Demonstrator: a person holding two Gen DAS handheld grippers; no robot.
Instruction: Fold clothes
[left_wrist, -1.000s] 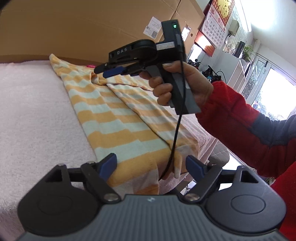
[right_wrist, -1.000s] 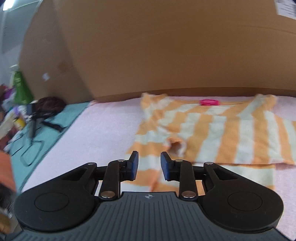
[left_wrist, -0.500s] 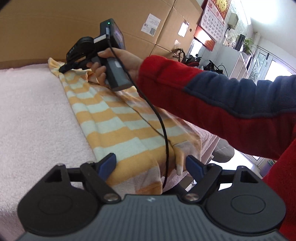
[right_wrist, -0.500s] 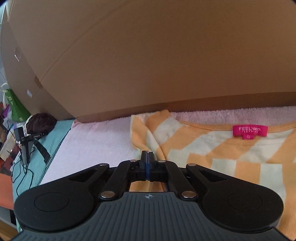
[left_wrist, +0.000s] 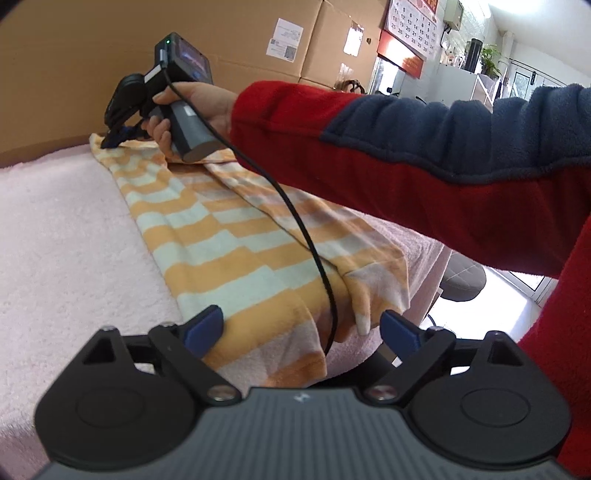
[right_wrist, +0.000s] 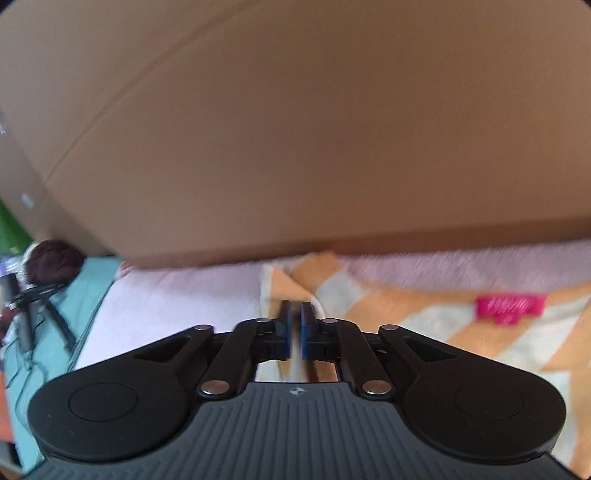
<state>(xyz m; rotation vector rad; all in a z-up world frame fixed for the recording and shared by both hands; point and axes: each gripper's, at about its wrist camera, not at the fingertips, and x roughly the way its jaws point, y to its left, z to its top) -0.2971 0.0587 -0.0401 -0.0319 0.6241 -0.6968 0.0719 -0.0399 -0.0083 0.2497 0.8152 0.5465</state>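
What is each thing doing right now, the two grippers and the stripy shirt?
stripy shirt: lying flat on the pink blanket, one side folded over.
pink tag: facing up.
left gripper: wide apart and opening, over the near hem, pressing nothing.
right gripper: nearly shut, jaws opening, the shirt's far corner seemingly between them.

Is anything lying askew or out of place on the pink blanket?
Yes. The striped shirt lies crooked on the pink blanket: its near corner hangs over the edge, and a black cable trails across it.
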